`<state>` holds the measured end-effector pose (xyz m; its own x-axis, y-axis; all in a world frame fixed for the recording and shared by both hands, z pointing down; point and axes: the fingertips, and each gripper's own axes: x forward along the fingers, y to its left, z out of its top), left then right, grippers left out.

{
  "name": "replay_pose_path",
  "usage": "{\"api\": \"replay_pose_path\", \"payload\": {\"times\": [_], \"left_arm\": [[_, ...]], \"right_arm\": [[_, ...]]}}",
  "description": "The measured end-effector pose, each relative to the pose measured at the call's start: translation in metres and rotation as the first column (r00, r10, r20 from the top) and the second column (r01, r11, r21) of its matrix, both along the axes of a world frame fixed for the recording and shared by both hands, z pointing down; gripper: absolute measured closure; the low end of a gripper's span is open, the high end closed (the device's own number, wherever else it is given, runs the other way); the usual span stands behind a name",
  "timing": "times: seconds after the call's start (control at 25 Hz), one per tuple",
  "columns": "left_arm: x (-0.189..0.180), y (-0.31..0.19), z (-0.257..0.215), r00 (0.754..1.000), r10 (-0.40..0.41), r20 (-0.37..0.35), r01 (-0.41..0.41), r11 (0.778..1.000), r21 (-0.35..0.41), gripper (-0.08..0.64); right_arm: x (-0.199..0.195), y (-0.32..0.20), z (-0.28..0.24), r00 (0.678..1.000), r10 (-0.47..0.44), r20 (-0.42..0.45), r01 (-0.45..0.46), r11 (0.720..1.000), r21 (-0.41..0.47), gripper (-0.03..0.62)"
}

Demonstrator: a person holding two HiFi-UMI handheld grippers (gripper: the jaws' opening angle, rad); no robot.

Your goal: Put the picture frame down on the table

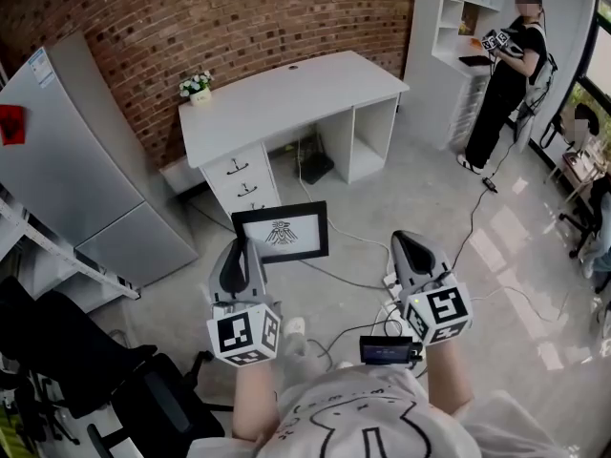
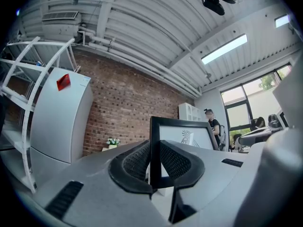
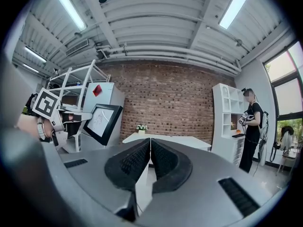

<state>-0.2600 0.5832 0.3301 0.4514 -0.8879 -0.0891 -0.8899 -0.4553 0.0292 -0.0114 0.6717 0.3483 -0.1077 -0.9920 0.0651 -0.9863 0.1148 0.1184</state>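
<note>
A black picture frame (image 1: pixel 281 232) with a white print hangs in the air above the floor, in front of the white desk (image 1: pixel 286 98). My left gripper (image 1: pixel 241 255) is shut on the frame's left edge; in the left gripper view the frame (image 2: pixel 182 135) stands upright between the jaws. My right gripper (image 1: pixel 412 254) is to the frame's right, apart from it, shut with nothing held. The right gripper view shows the frame (image 3: pixel 103 122) at its left and the desk (image 3: pixel 165 140) straight ahead.
A small pot of white flowers (image 1: pixel 196 88) stands at the desk's left end. A grey fridge (image 1: pixel 86 175) is at the left, white shelves (image 1: pixel 468 17) at the back right. A person (image 1: pixel 506 74) stands by the shelves. Cables (image 1: pixel 382 299) lie on the floor.
</note>
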Motion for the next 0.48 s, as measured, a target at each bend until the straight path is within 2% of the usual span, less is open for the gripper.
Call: {"api": "replay_pose_path", "payload": {"times": [0.48], "left_arm": [[-0.013, -0.114, 0.001, 1.000, 0.012, -0.007, -0.012, 1.000, 0.000, 0.489]], "right_arm": [[-0.017, -0.105, 0.001, 1.000, 0.007, -0.008, -0.007, 1.000, -0.001, 0.574]]}}
